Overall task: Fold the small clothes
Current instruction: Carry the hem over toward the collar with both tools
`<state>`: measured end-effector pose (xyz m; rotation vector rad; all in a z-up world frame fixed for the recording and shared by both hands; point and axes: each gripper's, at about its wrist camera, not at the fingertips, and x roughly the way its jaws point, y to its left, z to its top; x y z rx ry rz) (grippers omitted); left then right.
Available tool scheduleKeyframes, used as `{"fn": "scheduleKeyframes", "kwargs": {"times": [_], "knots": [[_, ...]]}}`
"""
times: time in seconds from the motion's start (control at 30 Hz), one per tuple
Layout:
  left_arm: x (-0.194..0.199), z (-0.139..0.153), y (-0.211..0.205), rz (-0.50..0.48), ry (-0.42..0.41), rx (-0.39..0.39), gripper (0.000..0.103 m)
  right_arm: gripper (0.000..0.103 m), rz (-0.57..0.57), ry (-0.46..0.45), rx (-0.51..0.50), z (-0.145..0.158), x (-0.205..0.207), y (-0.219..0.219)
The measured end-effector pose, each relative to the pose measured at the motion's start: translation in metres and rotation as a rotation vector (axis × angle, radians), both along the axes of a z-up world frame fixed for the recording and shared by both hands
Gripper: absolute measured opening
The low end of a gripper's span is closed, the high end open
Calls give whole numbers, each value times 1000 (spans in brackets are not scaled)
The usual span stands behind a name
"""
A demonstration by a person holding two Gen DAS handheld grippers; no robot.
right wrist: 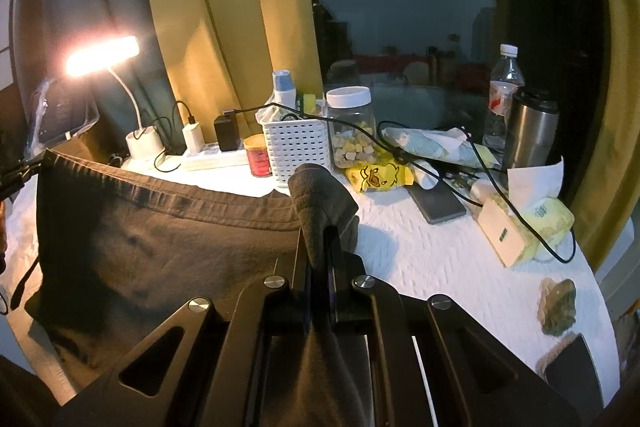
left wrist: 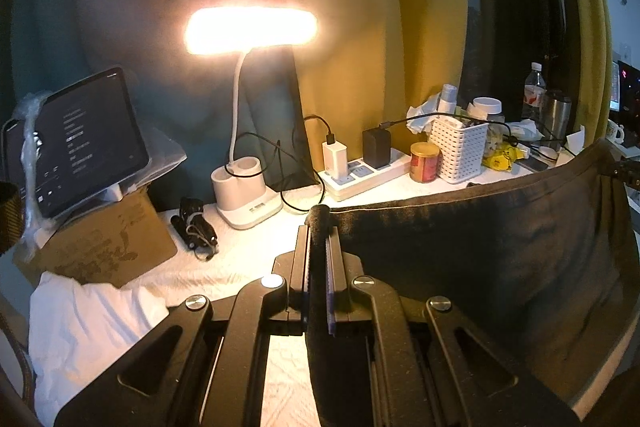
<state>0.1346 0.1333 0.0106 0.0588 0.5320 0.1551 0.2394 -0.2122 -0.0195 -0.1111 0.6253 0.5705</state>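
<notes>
A dark brown garment hangs stretched between my two grippers above the white table cover. My left gripper is shut on its left corner, with cloth bunched between the pads. In the right wrist view the same garment spreads to the left, its stitched hem along the top. My right gripper is shut on the right corner, and a fold of cloth sticks up past the fingertips. The other gripper's tip shows at the far edge in each view. A white cloth lies crumpled at the lower left.
A lit desk lamp, tablet on a cardboard box, power strip, red tin, white basket, jar, bottle, steel mug, phone and tissue pack crowd the back and right. Cables run across them.
</notes>
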Motion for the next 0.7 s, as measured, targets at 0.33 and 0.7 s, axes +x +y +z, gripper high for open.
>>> {"fn": "scheduleKeyframes", "kwargs": {"times": [0.33,0.7], "knots": [[41,-7,13,-5,17,26,4,7,6,6,-30,-14,45,17],[89,-16,28,-16,27,47,4,7,26,-9,-80,-29,95,39]]}}
